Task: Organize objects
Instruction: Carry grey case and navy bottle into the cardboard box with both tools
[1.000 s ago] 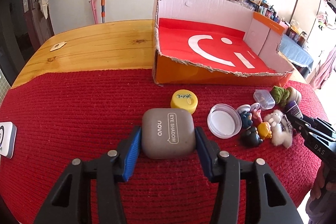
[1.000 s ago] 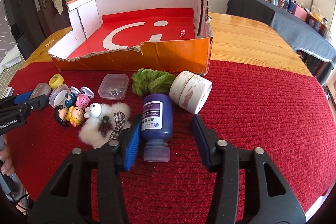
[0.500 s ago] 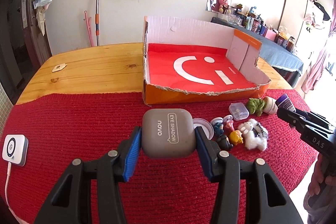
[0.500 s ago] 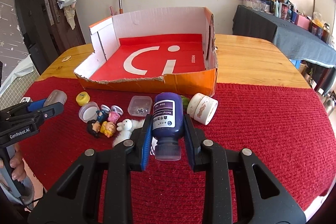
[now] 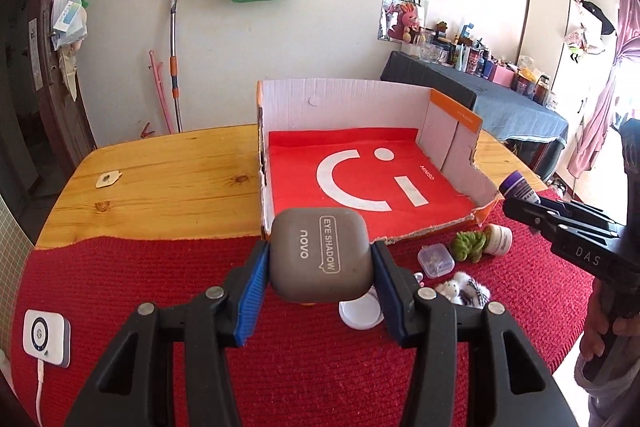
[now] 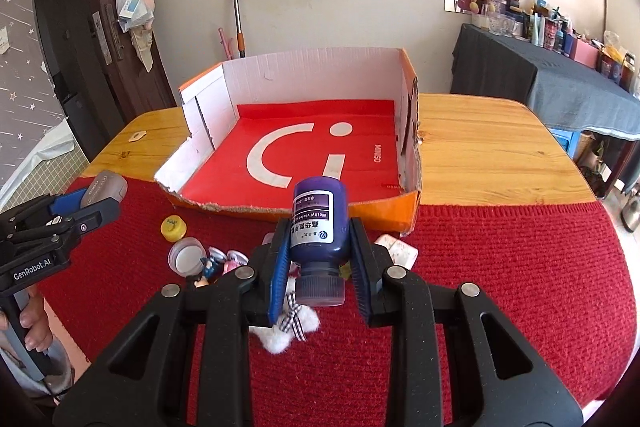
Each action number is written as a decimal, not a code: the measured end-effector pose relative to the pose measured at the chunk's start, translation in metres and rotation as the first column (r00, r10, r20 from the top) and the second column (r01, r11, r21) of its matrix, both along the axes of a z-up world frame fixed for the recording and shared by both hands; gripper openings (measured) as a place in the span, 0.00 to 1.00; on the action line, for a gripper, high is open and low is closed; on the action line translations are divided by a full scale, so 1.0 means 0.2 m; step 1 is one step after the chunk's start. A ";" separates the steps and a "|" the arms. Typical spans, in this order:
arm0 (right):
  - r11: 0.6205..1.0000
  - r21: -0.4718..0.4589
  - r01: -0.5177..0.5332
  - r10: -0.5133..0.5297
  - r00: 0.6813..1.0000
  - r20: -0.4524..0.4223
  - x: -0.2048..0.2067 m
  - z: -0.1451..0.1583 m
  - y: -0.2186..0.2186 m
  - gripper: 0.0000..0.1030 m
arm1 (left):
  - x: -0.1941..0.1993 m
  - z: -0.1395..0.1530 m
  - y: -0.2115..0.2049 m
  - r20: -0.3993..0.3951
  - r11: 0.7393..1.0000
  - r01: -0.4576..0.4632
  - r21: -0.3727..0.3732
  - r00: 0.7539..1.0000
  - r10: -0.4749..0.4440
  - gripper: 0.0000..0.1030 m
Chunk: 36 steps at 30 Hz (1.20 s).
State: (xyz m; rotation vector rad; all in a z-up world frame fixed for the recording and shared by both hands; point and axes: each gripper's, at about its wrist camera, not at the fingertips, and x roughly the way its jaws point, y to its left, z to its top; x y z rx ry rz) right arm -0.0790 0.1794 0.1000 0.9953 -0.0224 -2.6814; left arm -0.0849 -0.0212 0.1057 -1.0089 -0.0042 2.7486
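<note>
My left gripper (image 5: 319,259) is shut on a grey eye shadow case (image 5: 320,254) and holds it above the red cloth, just in front of the cardboard box (image 5: 340,95). My right gripper (image 6: 320,247) is shut on a purple bottle (image 6: 319,223), cap toward the camera, raised near the box's front wall (image 6: 384,215). The box has a red liner with a white smile. Each gripper shows in the other's view: the right one (image 5: 516,205) with the bottle tip, the left one (image 6: 100,203) with the case.
On the red cloth (image 6: 520,267) lie a yellow lid (image 6: 173,228), a white round lid (image 5: 360,313), small figurines (image 6: 210,267), a clear small box (image 5: 436,259), a green fuzzy item (image 5: 470,245), a white jar (image 5: 500,239) and a plush sheep (image 5: 464,287). A white device (image 5: 46,337) sits far left.
Both grippers have risen and moved toward the box, each keeping its object. The right gripper closed on the purple bottle and lifted it off the cloth.
</note>
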 end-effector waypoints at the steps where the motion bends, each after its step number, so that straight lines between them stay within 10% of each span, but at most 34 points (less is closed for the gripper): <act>1: 1.000 0.003 -0.005 0.005 1.000 0.000 -0.04 0.01 0.00 0.26 | -0.03 0.01 0.00 0.005 1.000 0.007 -0.001 1.000 -0.007 0.51; 15: 0.983 0.156 -0.099 0.069 0.980 0.189 -0.58 -0.16 -0.10 0.26 | -0.53 -0.18 0.11 0.181 0.993 0.099 -0.059 0.980 -0.087 0.51; 36: 0.913 0.316 -0.257 0.153 0.936 0.318 -0.67 -0.31 -0.18 0.26 | -0.66 -0.34 0.22 0.284 0.952 0.216 -0.218 0.947 -0.150 0.51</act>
